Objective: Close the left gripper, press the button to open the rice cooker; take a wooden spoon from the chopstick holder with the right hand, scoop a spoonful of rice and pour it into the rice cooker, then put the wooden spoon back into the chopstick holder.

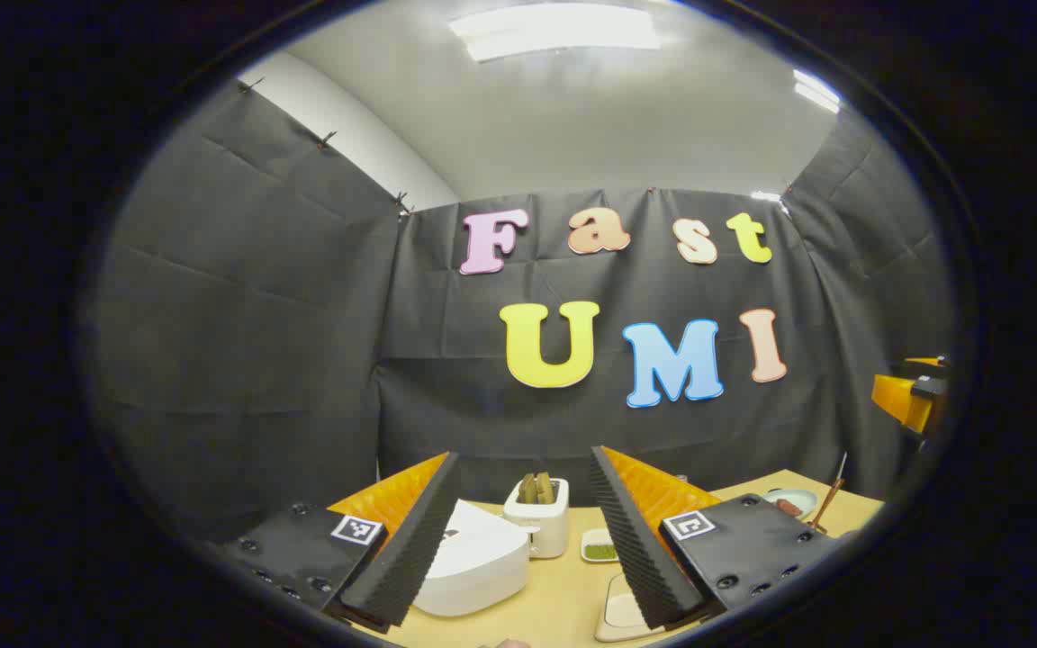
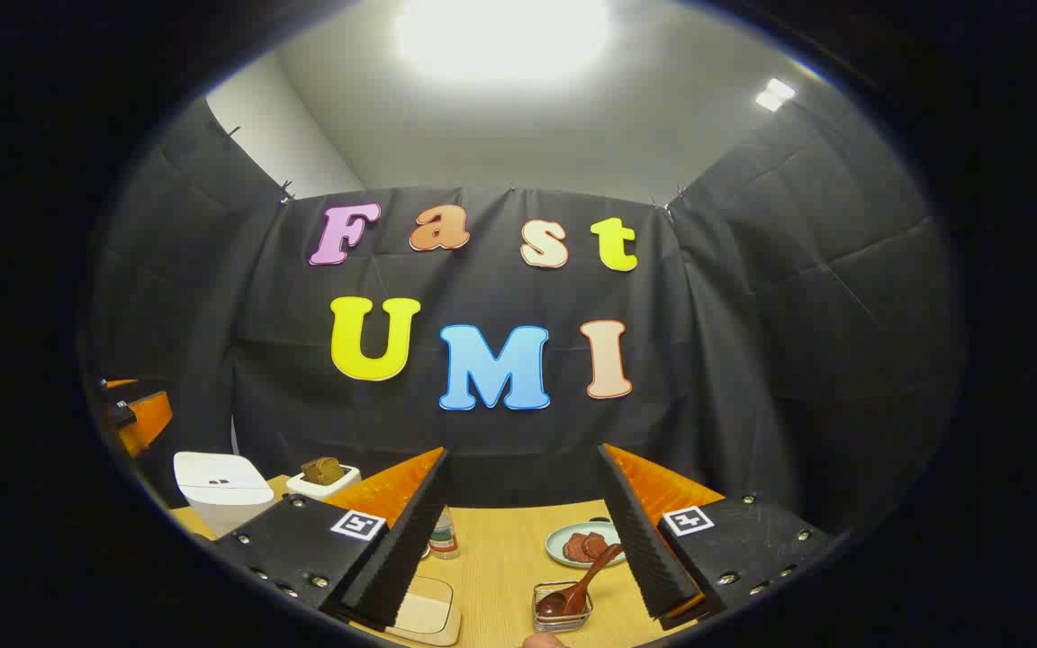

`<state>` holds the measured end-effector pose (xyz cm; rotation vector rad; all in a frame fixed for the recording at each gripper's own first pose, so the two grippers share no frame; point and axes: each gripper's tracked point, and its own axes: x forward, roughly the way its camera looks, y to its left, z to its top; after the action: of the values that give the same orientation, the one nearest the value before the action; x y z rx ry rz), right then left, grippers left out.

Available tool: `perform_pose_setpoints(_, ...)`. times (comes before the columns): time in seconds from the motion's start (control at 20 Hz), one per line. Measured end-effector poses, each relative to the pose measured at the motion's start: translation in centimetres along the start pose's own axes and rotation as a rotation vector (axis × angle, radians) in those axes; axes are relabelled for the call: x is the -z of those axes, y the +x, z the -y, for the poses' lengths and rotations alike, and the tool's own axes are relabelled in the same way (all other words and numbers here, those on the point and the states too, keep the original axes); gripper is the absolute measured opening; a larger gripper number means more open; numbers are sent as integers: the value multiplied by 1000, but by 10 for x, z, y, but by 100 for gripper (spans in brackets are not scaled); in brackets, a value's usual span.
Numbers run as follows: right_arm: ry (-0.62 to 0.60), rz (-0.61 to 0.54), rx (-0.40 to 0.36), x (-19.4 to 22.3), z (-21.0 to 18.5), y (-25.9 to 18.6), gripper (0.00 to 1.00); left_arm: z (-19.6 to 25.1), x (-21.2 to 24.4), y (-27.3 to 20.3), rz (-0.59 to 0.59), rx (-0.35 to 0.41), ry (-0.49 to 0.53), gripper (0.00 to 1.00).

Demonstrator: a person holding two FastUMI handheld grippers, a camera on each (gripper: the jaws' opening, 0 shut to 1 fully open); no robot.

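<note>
The white rice cooker (image 1: 473,562) sits lid down on the wooden table (image 1: 563,598), low between my left gripper (image 1: 523,540) fingers and closer to the left one. In the right gripper view it stands far off to the left (image 2: 221,490). Just beyond it is a white toaster (image 1: 538,522) with bread in its slots, and right of that a small dish of something green (image 1: 599,547).

The wooden spoon (image 2: 577,589) leans in a small clear holder (image 2: 562,612), near and low between my right gripper (image 2: 523,540) fingers, closer to the right one. Just behind it is a pale plate (image 2: 563,544) of reddish slices. A small bottle (image 2: 444,535) and a pale tray (image 2: 427,612) lie by the left finger.

Both tools are spread wide, grasping nothing.
</note>
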<state>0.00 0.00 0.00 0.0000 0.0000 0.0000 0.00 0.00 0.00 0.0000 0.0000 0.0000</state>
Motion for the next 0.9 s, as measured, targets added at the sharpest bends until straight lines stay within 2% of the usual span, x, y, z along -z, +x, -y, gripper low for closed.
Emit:
perform_pose_setpoints(0.1, 10, 18, -6, -4, 0, 1, 96, 1, -6, -2, 18, 3, 11, 100)
perform_pose_setpoints(0.25, 5, 23, -3, -4, 3, 1, 96, 7, -7, -2, 24, 12, 4, 98)
perform_pose_setpoints(0.3, 0, 22, -3, -3, 4, 2, 96, 8, -9, -2, 28, 14, 2, 100)
perform_pose_setpoints(0.35, -7, 19, 1, -1, 5, 2, 96, 6, -10, -3, 32, 15, -4, 98)
perform_pose_setpoints(0.55, -17, 5, 6, 2, 7, -1, 96, 7, -8, -4, 34, 22, -12, 100)
perform_pose_setpoints(0.6, -16, 6, 9, 2, 8, -2, 96, 7, -9, -3, 33, 23, -4, 97)
perform_pose_setpoints(0.65, -13, 5, 10, 3, 8, -2, 96, 8, -7, -1, 32, 24, 5, 100)
perform_pose_setpoints(0.9, -16, 2, 22, 3, 15, -3, 96, 8, -8, 0, 30, 27, 8, 100)
